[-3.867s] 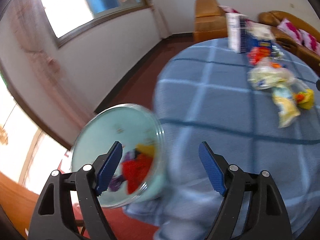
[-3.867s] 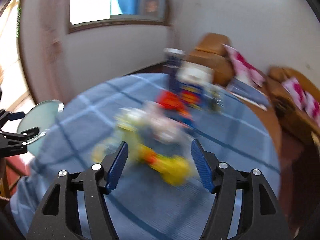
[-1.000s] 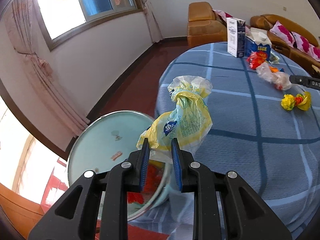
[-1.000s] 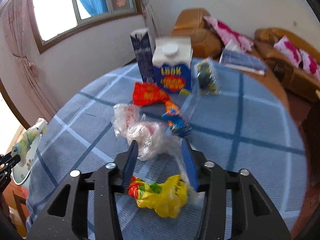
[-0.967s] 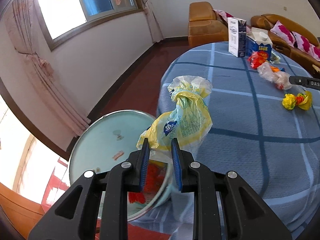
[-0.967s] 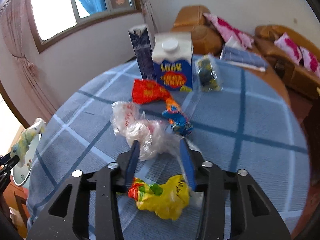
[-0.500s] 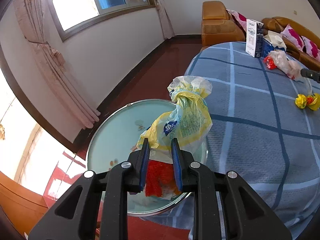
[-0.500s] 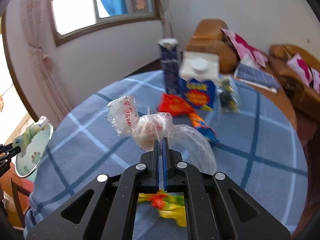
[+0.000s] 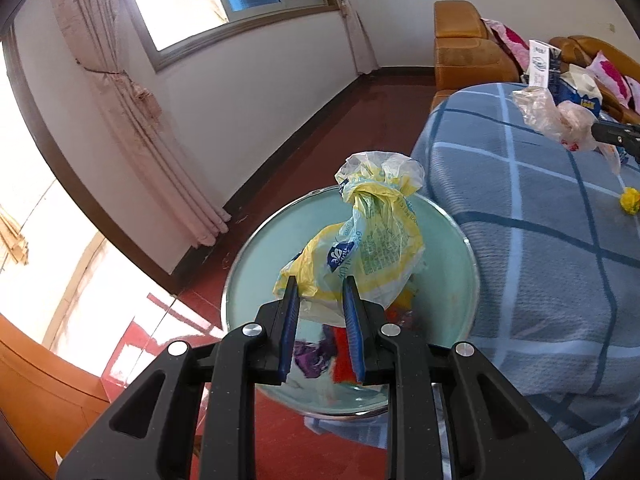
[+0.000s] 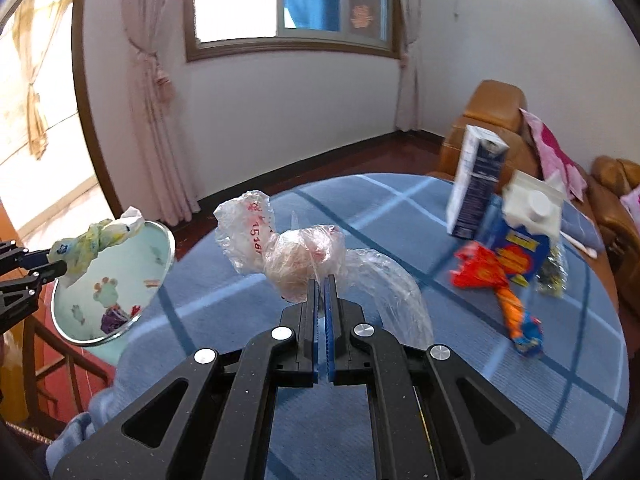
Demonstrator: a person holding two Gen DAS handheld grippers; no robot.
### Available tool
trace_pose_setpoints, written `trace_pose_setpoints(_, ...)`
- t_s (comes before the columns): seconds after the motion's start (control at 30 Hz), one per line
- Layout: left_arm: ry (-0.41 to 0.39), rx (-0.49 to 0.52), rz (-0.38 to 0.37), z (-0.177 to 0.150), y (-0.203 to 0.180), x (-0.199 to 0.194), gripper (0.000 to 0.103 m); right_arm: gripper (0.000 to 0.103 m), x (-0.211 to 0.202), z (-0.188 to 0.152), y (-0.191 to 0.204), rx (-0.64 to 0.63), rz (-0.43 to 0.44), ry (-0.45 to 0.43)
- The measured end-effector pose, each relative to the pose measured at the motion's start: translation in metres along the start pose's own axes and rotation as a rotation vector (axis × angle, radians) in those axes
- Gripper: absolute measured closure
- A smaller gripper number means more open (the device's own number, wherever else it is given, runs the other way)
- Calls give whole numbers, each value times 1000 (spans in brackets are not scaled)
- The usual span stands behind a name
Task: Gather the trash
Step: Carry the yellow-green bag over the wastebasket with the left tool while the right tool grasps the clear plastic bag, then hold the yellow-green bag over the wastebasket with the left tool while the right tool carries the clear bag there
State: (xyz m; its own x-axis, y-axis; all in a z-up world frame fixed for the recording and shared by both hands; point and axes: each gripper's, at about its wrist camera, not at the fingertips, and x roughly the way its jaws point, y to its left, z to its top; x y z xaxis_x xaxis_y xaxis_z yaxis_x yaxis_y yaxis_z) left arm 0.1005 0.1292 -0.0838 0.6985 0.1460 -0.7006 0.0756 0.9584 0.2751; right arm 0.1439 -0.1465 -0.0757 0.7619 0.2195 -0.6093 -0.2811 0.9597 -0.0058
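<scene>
Between both jaws, yellow bag (image 9: 362, 248) above bin (image 9: 256, 264).

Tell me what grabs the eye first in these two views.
The crumpled yellow-and-white plastic bag, pinched in the left tool, hangs over the round pale-green bin beside the table. The clear knotted plastic bag sits clamped in the right tool above the blue checked tablecloth, with cartons and wrappers beyond.

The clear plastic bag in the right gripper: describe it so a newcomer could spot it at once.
Start at the round table under the blue checked cloth. Above its near part, the right gripper is shut on a crumpled clear plastic bag. Unlike the yellow-and-white bag over the pale green bin, it is see-through with red print.
</scene>
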Motion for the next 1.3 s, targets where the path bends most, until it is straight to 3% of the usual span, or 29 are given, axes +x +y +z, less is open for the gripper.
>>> trace_pose_setpoints(0.43, 1, -9, 67, -8, 22, -2, 81, 99, 19, 19, 42, -82, 53, 2)
trace_pose_setpoints(1.3, 15, -21, 114, -16, 36, 2, 81, 99, 40, 31, 95, -194, 129, 17)
